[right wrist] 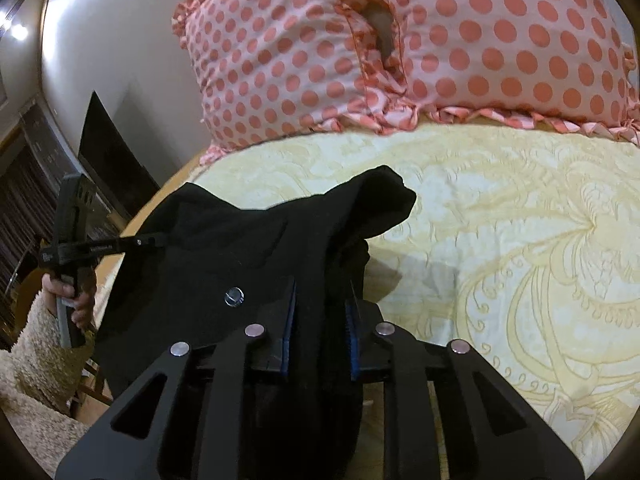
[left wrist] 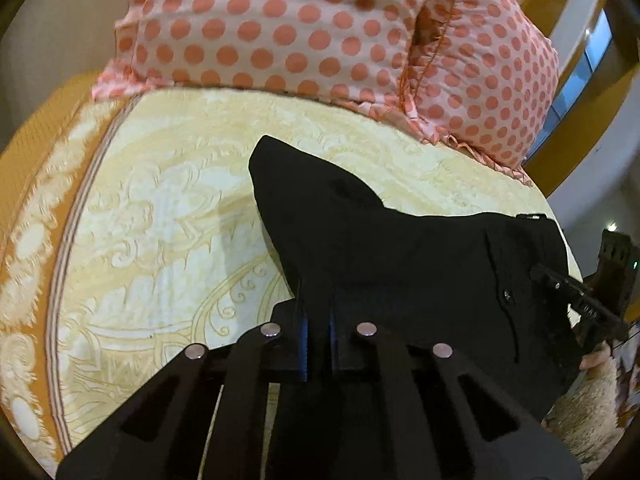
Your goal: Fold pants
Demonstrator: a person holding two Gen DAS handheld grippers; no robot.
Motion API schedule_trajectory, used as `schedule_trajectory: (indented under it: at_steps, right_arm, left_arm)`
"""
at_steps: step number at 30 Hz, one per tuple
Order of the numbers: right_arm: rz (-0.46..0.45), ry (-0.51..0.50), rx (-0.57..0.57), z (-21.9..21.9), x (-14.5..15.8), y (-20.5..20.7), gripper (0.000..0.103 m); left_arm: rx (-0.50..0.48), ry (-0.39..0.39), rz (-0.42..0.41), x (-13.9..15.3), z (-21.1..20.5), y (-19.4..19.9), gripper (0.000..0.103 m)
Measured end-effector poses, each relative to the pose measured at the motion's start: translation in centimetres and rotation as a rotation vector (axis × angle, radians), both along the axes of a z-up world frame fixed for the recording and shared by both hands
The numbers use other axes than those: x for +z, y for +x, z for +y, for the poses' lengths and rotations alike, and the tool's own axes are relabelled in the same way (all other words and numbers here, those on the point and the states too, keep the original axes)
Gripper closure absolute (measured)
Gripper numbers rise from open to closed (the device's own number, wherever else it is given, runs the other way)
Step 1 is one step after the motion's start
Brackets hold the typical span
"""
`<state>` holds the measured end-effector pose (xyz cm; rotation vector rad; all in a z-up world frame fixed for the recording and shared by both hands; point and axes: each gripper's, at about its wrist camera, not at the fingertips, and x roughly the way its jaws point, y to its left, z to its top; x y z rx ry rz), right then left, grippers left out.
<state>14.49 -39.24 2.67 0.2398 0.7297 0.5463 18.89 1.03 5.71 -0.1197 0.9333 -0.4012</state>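
Currently, left wrist view: left tool (left wrist: 318,308) is pinched narrow on a fold of the black pants (left wrist: 400,248), blue pads nearly together with cloth between them. Pants are lifted off the bed (left wrist: 160,200), draped rightward, one corner pointing toward the far pillows (left wrist: 300,32). Right tool (left wrist: 576,296) shows at the right edge, its fingers run into the waist area near the button; from here I can't see the grip itself.

Right wrist view: right tool (right wrist: 322,308) is clamped on a thick bunch of pants (right wrist: 224,240), several layers between the pads. Button (right wrist: 234,297) sits just left of the near finger. Left tool (right wrist: 104,245) enters from the left, tip on the fabric edge, held by the left hand (right wrist: 72,296). Pants hang between both tools above the near left part of the bed; a loose flap flops toward the far right.

Risks, my read:
- Right grip is a wad, not a clean edge, so layers may slip out unevenly and the fold would go crooked.
- Loose flap may tuck under on lay-down and leave a hidden crease.
- Pants sit near the bed's left edge; a sag could drop part off the side.
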Motion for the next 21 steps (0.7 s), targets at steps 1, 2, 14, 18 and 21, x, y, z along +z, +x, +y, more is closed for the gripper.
schedule_trajectory:
  at_steps: [1,2,14,18,21]
  right_arm:
    - [-0.004,-0.004,0.001,0.0,0.4,0.2,0.083]
    - [-0.007,-0.008,0.001,0.1,0.6,0.4,0.083]
    - [-0.133,-0.051,-0.101,-1.9,5.7,7.5,0.084]
    - [-0.144,-0.042,-0.158,-3.1,5.7,11.7,0.084]
    - [-0.042,-0.056,-0.172,-3.7,3.1,14.8,0.084]
  left_arm:
    - [-0.008,0.001,-0.012,0.5,-0.2,0.0,0.097]
    - [-0.013,0.002,-0.021,1.0,-0.3,0.0,0.097]
    - [-0.002,-0.020,-0.130,5.6,-4.5,7.8,0.097]
    - [0.035,0.004,-0.146,4.9,-6.0,12.7,0.097]
    - [0.037,0.060,-0.102,2.7,-6.9,15.1,0.096]
